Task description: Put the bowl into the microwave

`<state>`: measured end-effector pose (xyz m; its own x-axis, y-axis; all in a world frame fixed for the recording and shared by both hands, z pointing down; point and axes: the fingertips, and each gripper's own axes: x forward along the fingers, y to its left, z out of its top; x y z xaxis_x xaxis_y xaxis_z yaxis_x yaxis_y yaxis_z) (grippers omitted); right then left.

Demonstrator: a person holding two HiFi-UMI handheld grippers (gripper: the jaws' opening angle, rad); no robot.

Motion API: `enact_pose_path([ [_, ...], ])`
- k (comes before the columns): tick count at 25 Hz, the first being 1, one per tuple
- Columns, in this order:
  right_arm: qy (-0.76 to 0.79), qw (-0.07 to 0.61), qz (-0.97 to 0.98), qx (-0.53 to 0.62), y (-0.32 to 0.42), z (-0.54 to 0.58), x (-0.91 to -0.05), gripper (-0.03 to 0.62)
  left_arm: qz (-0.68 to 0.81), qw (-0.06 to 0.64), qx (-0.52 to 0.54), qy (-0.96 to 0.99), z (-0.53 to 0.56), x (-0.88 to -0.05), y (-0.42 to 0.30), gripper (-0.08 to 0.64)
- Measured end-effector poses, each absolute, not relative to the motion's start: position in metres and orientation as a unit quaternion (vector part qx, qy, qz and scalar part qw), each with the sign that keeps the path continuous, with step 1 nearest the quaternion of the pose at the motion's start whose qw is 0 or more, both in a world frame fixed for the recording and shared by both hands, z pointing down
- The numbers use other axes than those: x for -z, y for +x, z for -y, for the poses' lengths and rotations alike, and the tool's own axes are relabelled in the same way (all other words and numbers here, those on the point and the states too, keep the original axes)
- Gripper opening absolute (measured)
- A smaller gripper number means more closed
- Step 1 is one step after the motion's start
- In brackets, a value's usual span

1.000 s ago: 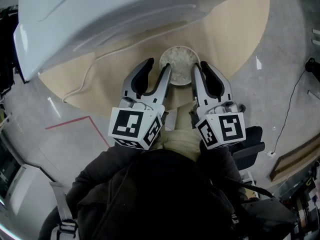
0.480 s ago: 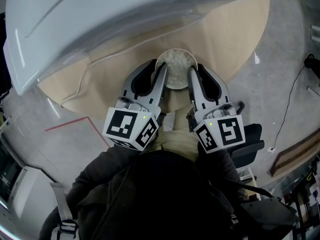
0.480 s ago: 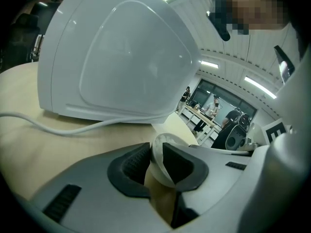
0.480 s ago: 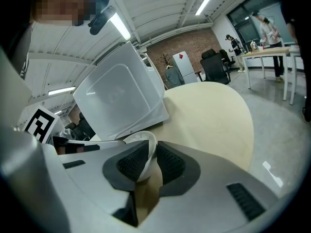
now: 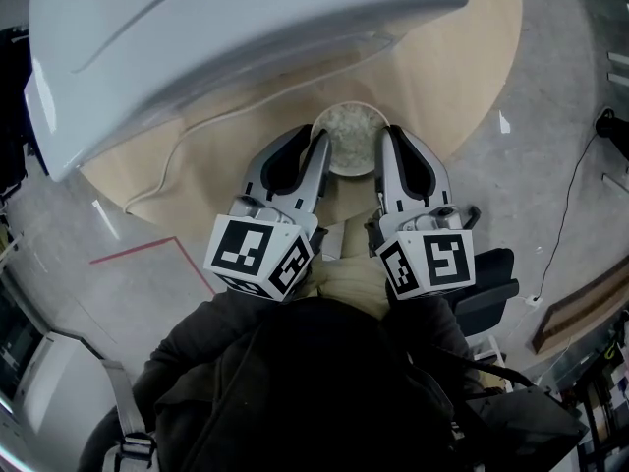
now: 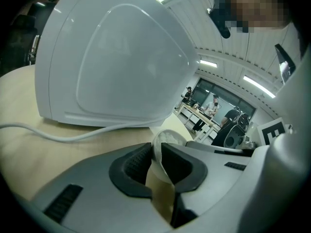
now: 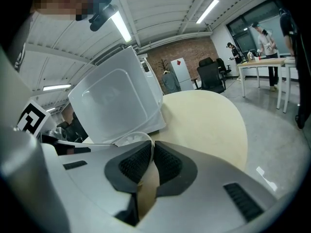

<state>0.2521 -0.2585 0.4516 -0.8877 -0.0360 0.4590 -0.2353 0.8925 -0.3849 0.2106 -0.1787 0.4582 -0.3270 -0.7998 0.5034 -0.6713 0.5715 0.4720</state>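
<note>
In the head view, 1 pale bowl [image 5: 350, 136] sits at the near edge of the round wooden table [image 5: 462, 67], just in front of 1 white microwave [image 5: 226, 37]. It lies between the 2 grippers. The left gripper [image 5: 314, 141] takes the bowl's left rim and the right gripper [image 5: 384, 136] takes its right rim. Whether the bowl rests on the table or is lifted clear cannot be told. 1 white cable [image 5: 177, 155] trails across the tabletop to the left. The 2 marker cubes [image 5: 260, 256], 1 on each gripper, carry black-and-white square patterns. In the left gripper view, the left gripper [image 6: 156, 148] has just been closing. The thin white rim of the bowl [image 6: 167, 137] stands upright between its 2 ribbed dark pads, which press on it from either side, while the bowl's body swells out beyond the right pad. The microwave [image 6: 116, 62] looms close behind, and the cable [image 6: 48, 132] runs along the table [image 6: 19, 96] under it. In the right gripper view, the right gripper [image 7: 151, 148] has likewise just been closing. Its 2 pads are nearly together, pinching the rim of the bowl [image 7: 132, 139], which curves away to the left. Behind it are the microwave [image 7: 116, 103] and the table [image 7: 204, 115].
</note>
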Motion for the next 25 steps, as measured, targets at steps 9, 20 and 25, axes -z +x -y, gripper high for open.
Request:
enact_pose_path([
  [9, 0.084, 0.19, 0.958, -0.198, 0.243, 0.263, -0.401, 0.028, 0.817, 0.322, 0.097, 0.469, 0.183, -0.409, 0.2, 0.072],
  [20, 0.12, 0.155, 0.964, -0.181, 0.275, 0.248, -0.369, 0.028, 0.81, 0.293, 0.094, 0.5, 0.17, -0.378, 0.227, 0.072],
  [25, 0.122, 0.15, 0.963, -0.186, 0.307, 0.234, -0.368, 0.028, 0.811, 0.294, 0.091, 0.498, 0.157, -0.375, 0.258, 0.072],
])
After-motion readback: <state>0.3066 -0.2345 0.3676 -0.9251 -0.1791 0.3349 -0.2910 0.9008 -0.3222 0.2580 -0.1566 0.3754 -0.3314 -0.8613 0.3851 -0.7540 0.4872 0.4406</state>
